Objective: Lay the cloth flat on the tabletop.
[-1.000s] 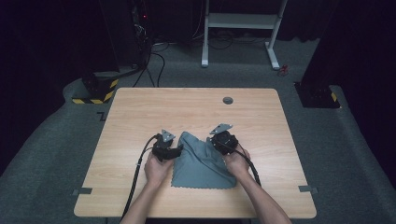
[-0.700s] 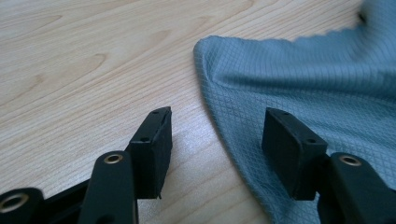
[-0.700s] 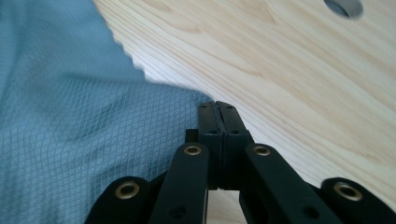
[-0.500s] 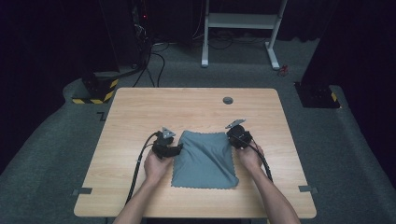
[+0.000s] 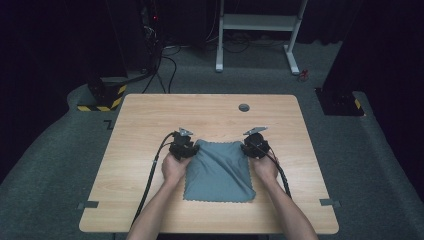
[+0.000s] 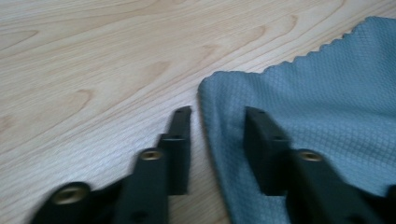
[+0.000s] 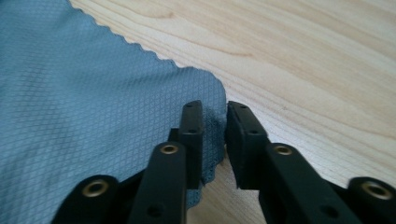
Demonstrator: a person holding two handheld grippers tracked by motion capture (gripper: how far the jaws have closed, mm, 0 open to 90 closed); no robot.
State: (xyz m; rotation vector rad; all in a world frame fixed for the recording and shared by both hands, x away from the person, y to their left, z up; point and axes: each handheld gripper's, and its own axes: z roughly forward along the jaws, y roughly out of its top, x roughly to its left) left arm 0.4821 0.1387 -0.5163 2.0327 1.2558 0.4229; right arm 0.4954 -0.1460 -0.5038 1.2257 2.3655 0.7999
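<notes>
The cloth [image 5: 219,170] lies flat on the table [image 5: 150,120], at the centre toward six o'clock. The left gripper [image 6: 217,126] has just been closing; its jaws stand apart astride the cloth's ten o'clock edge, not pinching it. The right gripper [image 7: 215,116], at two o'clock, has just been opening, with the corner loose in a narrow gap. Risk: pulling now, the corner slips free on the right while the left closes on one layer only, skewing the cloth.
</notes>
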